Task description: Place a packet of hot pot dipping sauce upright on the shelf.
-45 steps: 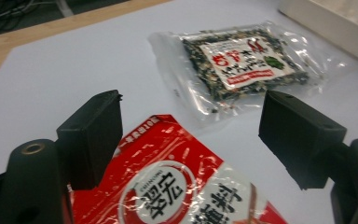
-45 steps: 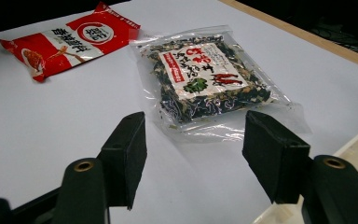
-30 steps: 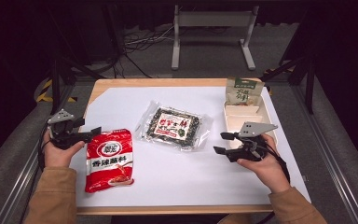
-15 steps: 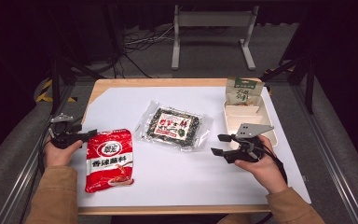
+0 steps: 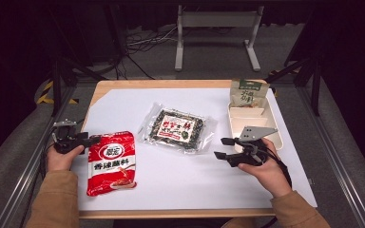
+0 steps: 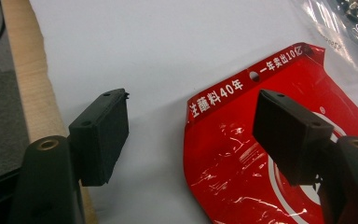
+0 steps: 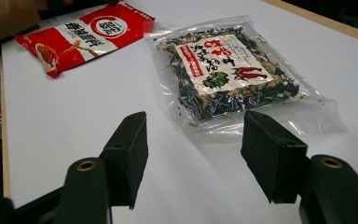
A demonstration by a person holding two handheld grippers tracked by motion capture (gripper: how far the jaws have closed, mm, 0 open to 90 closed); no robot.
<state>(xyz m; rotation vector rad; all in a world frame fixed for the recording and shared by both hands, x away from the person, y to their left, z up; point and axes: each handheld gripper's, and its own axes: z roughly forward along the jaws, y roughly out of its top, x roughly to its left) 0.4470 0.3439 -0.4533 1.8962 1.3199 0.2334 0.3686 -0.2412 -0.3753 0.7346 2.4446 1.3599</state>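
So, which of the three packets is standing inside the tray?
The green packet, upright at the far end of the cream tray. The red packet and the clear packet lie flat on the table.

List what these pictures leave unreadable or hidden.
- Cream divided plastic tray: high view, near compartments hidden by the right hand-held gripper and its grey plate.
- Red foil seasoning packet: left gripper view, lower part cut off by the frame and a jaw.
- Green-topped snack pouch: high view, print too small to read.
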